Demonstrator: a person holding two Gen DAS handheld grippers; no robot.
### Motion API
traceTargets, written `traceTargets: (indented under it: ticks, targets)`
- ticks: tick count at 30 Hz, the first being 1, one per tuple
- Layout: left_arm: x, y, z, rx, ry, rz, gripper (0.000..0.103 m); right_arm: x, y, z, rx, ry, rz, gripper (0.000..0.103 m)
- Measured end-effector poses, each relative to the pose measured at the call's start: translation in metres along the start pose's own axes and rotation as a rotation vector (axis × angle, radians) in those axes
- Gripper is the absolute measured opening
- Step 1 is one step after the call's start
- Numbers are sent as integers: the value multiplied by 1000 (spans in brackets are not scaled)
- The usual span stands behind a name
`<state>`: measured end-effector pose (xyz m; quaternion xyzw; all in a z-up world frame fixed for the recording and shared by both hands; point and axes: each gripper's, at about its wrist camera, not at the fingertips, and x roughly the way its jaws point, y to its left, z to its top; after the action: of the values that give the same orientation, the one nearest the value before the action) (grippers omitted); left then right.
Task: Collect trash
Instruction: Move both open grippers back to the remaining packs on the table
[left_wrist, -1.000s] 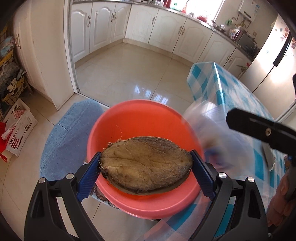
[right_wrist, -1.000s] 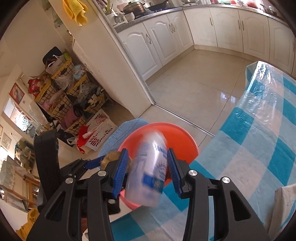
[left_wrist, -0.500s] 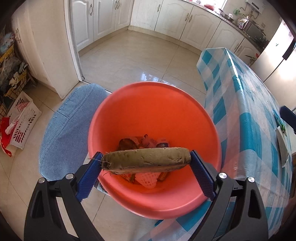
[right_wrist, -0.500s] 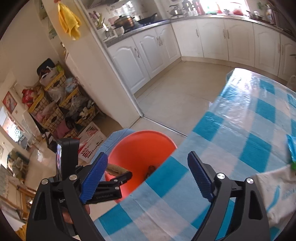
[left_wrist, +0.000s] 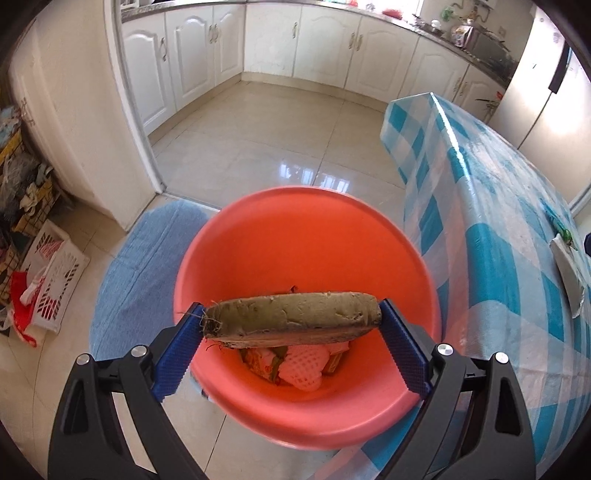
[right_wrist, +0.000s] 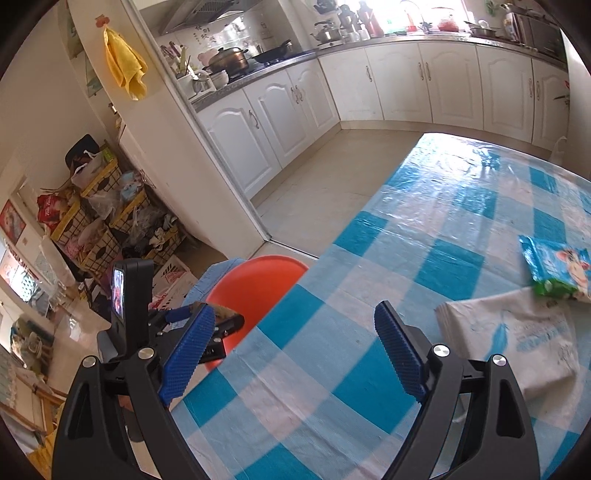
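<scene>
spanning the gap between the blue pads of the left tool (left_wrist: 291, 325), a flat brown fibrous husk (left_wrist: 291, 320) is clenched at both ends and held edge-on above the orange basin (left_wrist: 306, 240). down in the basin's bottom lie a white foam fruit net (left_wrist: 304, 369) and some crumpled wrappers (left_wrist: 258, 363); their print is too small to read. the basin sits just beside the near corner of the table (left_wrist: 491, 258), over a blue floor mat (left_wrist: 140, 273) on pale glossy tiles.

the right tool (right_wrist: 293, 347) hovers over the blue-and-white checked table cover, released, its pads wide apart with only cloth showing between them. from this view the left tool (right_wrist: 199, 321) shows at the table's edge with the husk (right_wrist: 221, 312) in it, in front of the basin (right_wrist: 258, 284). a small lit screen (right_wrist: 118, 293) faces the camera on its upright black body.

on the table to the right lies a white bag (right_wrist: 517, 343) with a blue feather mark and faint blue writing that cannot be read. touching its far edge is a blue-and-green packet (right_wrist: 554, 269) with a cartoon picture; no words on it are legible. a yellow cloth (right_wrist: 123, 64) hangs on the wall beyond, near white kitchen cabinets.
</scene>
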<state>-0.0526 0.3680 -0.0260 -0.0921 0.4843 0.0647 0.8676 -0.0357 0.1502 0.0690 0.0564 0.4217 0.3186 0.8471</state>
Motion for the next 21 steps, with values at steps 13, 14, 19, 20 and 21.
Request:
traceTargets:
  ticks: [13,14,19,20,21]
  targets:
    - [-13,-17,15,30,-69,90,93,-29,-20,-7,49,-52,10,88]
    - [-16,-20,16,36,-76,94,93,-33,-23,-8,52,-61,0,87]
    - [-33,-44,15,93,-109,115,93,-46,-40,-19,96,-85,-32,87]
    - [-36,-48,17,95,-118,115,93,-48,-44,-22,107,-86,-40,88]
    - [-40,-50,16,94,-125,111,93,-49,-47,-24,115,-85,-44,88]
